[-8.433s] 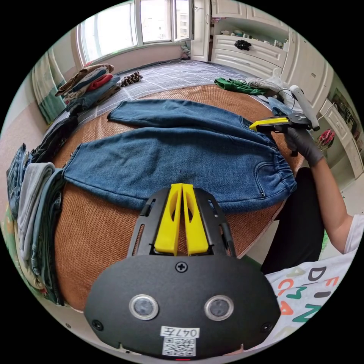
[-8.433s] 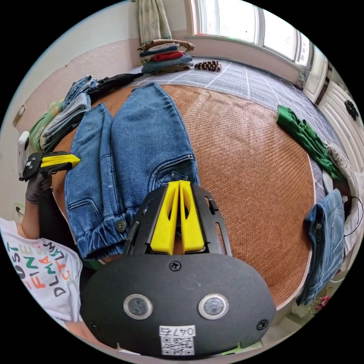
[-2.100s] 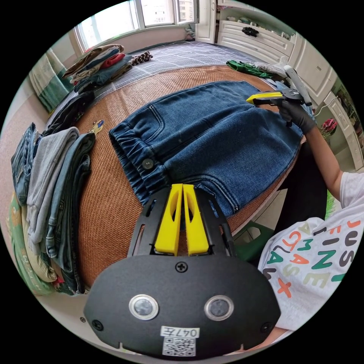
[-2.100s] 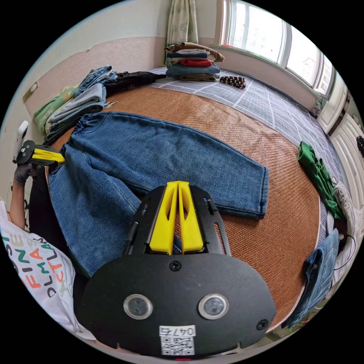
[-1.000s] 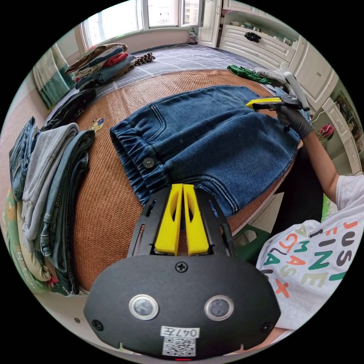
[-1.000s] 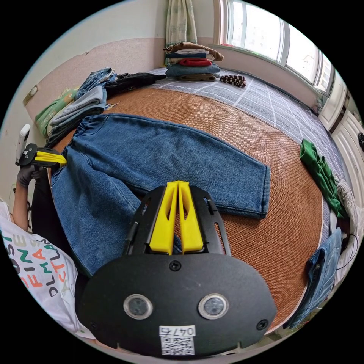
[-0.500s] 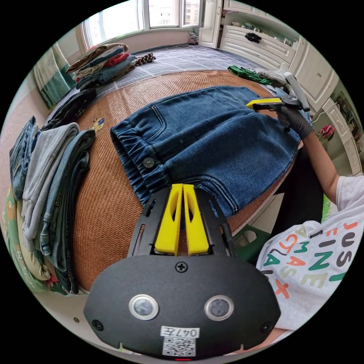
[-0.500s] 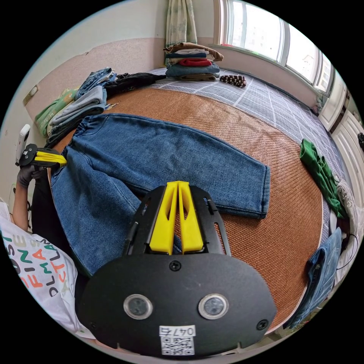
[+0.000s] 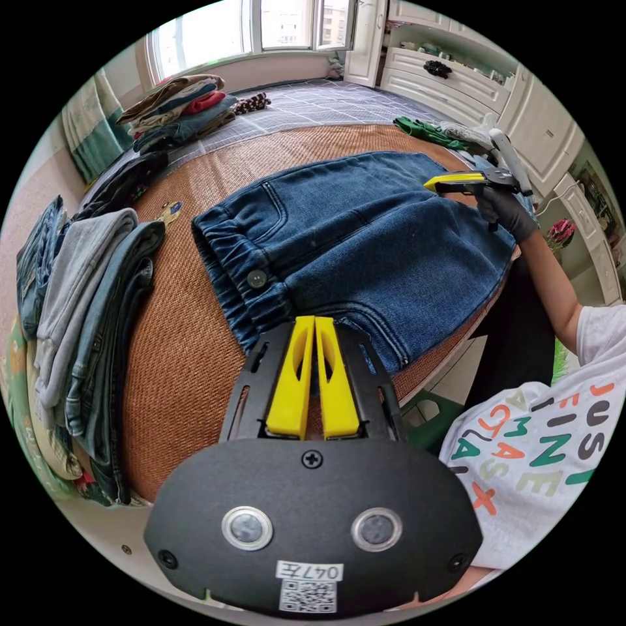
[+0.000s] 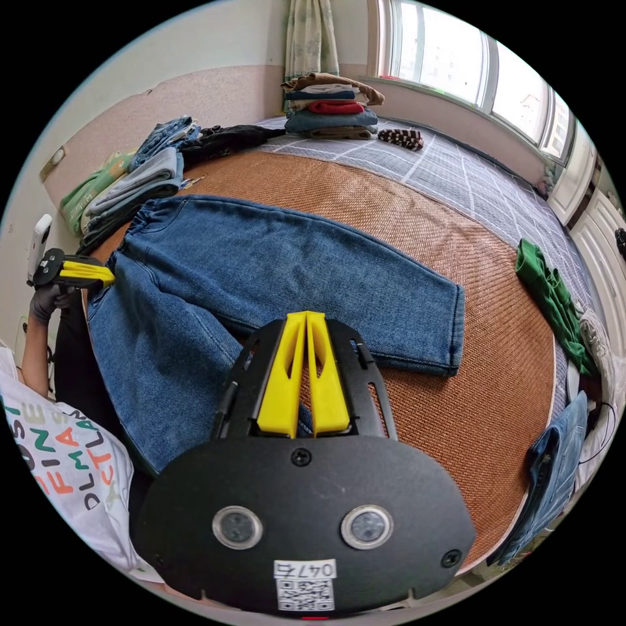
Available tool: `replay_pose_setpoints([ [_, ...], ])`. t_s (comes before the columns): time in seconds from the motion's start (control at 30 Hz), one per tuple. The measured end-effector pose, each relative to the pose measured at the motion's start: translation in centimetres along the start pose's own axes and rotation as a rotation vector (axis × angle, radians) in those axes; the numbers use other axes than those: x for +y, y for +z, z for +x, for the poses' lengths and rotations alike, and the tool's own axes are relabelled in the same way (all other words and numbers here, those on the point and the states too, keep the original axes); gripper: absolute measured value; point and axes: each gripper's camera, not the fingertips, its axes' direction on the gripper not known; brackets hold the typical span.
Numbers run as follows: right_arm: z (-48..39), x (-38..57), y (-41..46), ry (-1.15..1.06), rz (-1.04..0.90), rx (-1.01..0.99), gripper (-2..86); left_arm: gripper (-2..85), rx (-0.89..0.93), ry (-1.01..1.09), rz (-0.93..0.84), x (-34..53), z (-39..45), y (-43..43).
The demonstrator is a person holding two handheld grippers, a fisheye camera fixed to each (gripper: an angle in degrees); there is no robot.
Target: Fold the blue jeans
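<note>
The blue jeans [image 9: 365,241] lie flat on a brown woven mat [image 9: 182,352], the far leg [image 10: 339,280] stretched out to its hem. My left gripper [image 9: 315,319] is shut at the near corner of the elastic waistband, by the front pocket. From the right gripper view, the left gripper [image 10: 111,277] pinches that same waist corner. My right gripper [image 10: 306,315] is shut on the end of the near leg, and denim shows between its jaws. Across the jeans, the right gripper [image 9: 427,186] rests its tips on the fabric. The near leg's hem is hidden behind it.
A row of folded clothes [image 9: 85,313] lines the mat's left side, and a second stack [image 10: 329,104] sits by the window. A green garment [image 10: 551,300] and another pair of jeans [image 10: 551,463] lie at the right edge. The person's printed shirt [image 9: 541,456] is close by.
Since 8.4 s ago the jeans have been turned, bringing the waistband to the left gripper and a leg end to the right. Over the last second only the left view has drifted slightly.
</note>
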Motion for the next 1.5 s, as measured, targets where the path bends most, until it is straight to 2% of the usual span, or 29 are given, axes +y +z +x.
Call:
replay_pose_setpoints([
  [1.5, 0.1, 0.7, 2.7, 0.015, 0.005, -0.037, -0.5, -0.9, 0.009, -0.004, 0.015, 0.7, 0.1, 1.1],
])
